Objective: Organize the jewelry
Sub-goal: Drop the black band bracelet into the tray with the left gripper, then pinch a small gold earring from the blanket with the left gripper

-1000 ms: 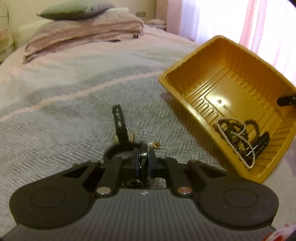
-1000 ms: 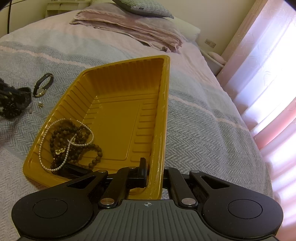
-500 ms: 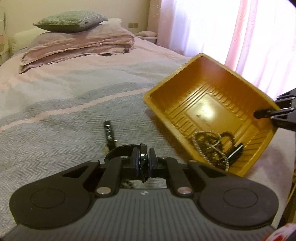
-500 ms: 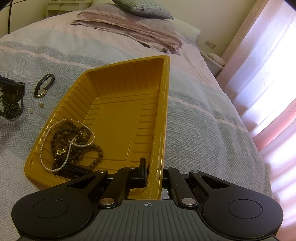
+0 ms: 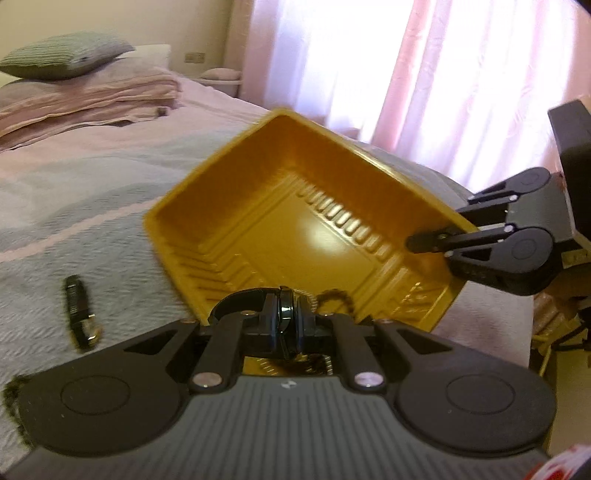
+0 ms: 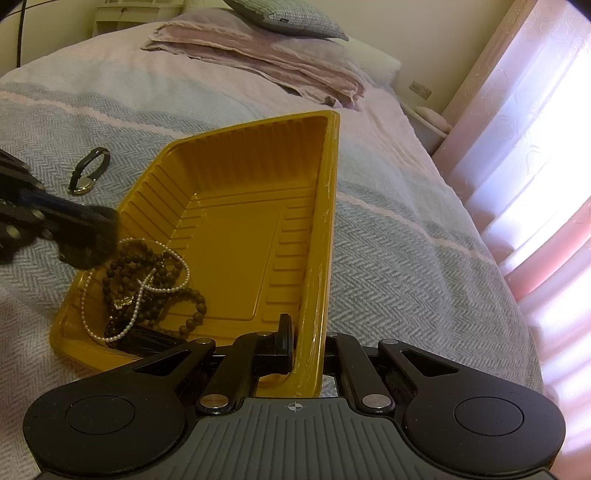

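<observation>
A bed is stretching across both views, wearing a grey herringbone cover crossed by pale pink stripes. Toward its head a folded mauve blanket is lying, and a grey-green pillow is resting on top of it. Pink curtains are hanging along the bed's side, glowing with daylight. A wall socket is showing on the cream wall behind the bed
</observation>
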`<state>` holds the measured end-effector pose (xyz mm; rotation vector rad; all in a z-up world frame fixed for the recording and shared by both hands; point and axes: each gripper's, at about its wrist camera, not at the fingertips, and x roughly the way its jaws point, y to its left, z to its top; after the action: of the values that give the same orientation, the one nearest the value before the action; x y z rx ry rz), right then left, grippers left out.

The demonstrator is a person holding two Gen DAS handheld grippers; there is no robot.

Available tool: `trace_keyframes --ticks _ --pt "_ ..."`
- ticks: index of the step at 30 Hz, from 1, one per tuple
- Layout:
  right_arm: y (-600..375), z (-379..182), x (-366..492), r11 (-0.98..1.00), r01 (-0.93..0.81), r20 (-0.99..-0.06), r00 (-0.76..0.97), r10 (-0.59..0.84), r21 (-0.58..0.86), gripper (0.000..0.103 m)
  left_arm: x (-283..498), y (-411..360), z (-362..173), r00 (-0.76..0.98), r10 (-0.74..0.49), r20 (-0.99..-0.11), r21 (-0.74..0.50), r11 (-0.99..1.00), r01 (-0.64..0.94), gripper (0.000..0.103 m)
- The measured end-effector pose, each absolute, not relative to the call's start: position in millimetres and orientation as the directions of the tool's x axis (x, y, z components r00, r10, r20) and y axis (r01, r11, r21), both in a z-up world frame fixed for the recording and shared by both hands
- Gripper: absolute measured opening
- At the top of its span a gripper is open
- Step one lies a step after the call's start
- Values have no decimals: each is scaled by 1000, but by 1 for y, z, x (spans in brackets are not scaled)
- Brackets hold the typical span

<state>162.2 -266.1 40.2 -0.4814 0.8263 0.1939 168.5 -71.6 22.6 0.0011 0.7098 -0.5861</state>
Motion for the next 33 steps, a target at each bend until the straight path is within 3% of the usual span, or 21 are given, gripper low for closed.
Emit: trace_keyframes --ticks 16,19,20,33 --pt "-267 39 162 876 -349 -744 668 -17 -334 4 179 -108 16 578 -532 -619 -201 818 538 9" --pt "-266 39 162 876 -353 -747 665 -12 -329 4 180 -108 16 581 -550 -600 -225 812 538 23" --pt "-265 38 162 874 -354 -748 664 -15 -332 4 179 -107 18 582 -551 -598 -226 813 537 23" --pt "-267 39 162 874 -353 -746 666 -15 -333 4 177 -44 20 661 -426 -617 -173 894 414 25"
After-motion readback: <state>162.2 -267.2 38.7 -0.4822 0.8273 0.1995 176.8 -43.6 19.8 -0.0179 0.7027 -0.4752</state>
